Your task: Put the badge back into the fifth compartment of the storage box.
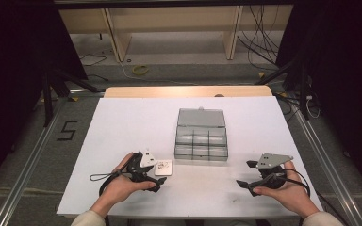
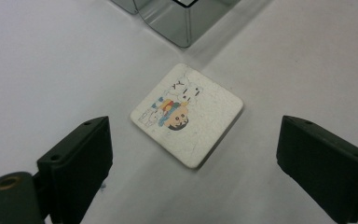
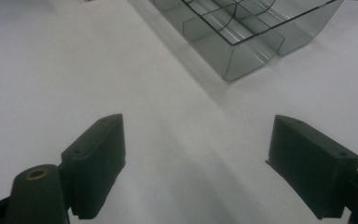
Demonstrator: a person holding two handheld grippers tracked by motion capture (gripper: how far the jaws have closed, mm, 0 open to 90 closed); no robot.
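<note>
White square tile [image 2: 187,114] printed with a small cartoon lies flat on the white table [image 1: 122,127], near the clear grey plastic compartment box [image 1: 201,141]. Left gripper [image 2: 193,161] hovers over the tile, jaws spread wide. Right gripper [image 3: 214,163] is spread too, holding nothing.

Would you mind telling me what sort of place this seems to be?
Probably a lab recording station: a white table between aluminium rails, loose cables on the floor, handheld grippers.

We see a glossy clear-plastic compartment box [image 1: 201,140], a matt, crackled white printed tile [image 2: 187,114], and a smooth matt white tabletop [image 1: 122,127]
</note>
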